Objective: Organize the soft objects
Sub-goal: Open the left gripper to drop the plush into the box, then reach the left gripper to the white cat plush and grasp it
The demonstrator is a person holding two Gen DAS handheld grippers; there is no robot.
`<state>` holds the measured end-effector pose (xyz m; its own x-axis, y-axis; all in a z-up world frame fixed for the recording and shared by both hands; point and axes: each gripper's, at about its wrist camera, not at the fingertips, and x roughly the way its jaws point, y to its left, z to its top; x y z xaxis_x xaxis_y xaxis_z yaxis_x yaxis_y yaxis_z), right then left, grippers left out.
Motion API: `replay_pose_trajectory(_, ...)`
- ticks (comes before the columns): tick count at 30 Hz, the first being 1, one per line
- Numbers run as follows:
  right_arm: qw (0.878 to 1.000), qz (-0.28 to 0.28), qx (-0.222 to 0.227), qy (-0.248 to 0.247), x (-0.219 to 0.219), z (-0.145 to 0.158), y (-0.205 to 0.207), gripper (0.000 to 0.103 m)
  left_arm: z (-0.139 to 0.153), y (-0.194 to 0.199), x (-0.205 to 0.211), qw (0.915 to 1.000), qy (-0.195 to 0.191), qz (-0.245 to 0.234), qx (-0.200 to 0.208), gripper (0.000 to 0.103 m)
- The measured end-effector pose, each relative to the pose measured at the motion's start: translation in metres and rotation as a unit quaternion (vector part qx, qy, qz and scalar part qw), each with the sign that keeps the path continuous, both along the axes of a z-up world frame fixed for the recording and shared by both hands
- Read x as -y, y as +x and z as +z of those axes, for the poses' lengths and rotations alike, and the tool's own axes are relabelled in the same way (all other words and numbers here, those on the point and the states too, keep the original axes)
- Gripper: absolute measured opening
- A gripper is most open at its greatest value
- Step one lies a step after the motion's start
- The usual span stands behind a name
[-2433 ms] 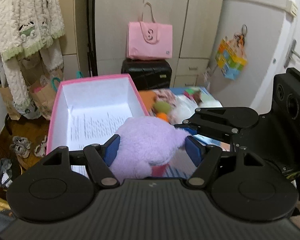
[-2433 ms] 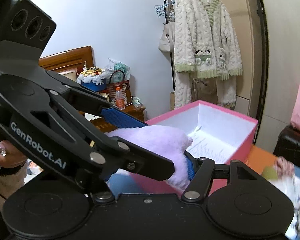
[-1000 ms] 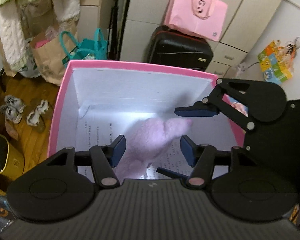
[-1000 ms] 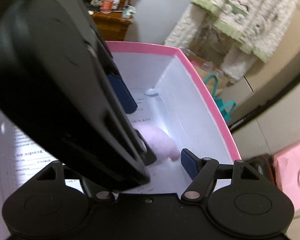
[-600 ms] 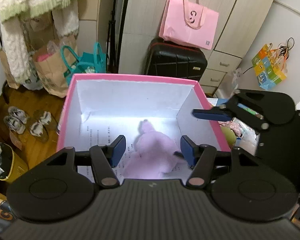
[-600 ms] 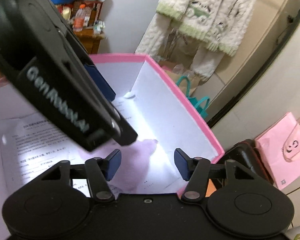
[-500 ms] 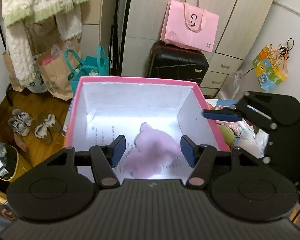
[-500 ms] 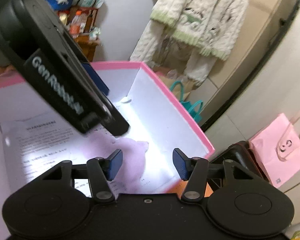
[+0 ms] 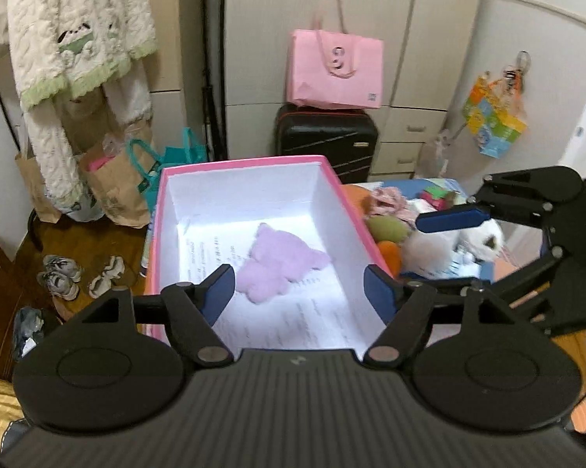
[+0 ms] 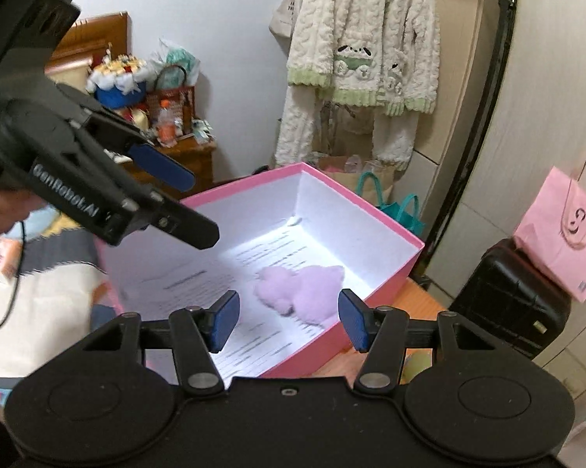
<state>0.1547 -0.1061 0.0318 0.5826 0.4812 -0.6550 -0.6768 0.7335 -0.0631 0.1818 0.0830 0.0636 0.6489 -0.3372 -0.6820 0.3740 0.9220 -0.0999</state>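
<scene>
A purple plush toy (image 9: 279,267) lies on printed paper inside the pink box (image 9: 250,162) with white walls. It also shows in the right wrist view (image 10: 302,286), in the box (image 10: 400,269). My left gripper (image 9: 299,292) is open and empty above the box's near end. My right gripper (image 10: 289,318) is open and empty above the box's near corner. To the right of the box lie a white plush (image 9: 445,241), a green plush (image 9: 384,228) and an orange one (image 9: 388,253).
A black suitcase (image 9: 326,140) with a pink bag (image 9: 336,70) on it stands behind the box. Paper bags (image 9: 113,183) and shoes (image 9: 63,275) are on the floor at left. A cream cardigan (image 10: 355,54) hangs on a rack.
Both grippers held the purple plush, lowered it into the box and let it go. Both have since pulled back up and away; the plush stays in the box.
</scene>
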Motion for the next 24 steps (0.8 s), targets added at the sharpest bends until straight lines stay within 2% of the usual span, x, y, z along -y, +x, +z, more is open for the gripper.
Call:
replay_pose_trajectory(11, 0.999, -0.014, 0.002, 0.029, 0.045, 0.020, -0.063, 0.064, 0.012, -0.052, 0.033, 0.9986, 0.000, -0.052, -0.013, 0.080)
replay_pose_trajectory(18, 0.998, -0.021, -0.005, 0.052, 0.081, 0.011, -0.100, 0.065, 0.010, -0.092, 0.067, 0.9958, 0.009, -0.091, -0.007, 0.080)
replay_pose_trajectory(24, 0.998, -0.031, 0.006, 0.057, 0.106, -0.002, -0.132, 0.065, 0.004, -0.112, 0.097, 0.9916, 0.012, -0.128, -0.005, 0.080)
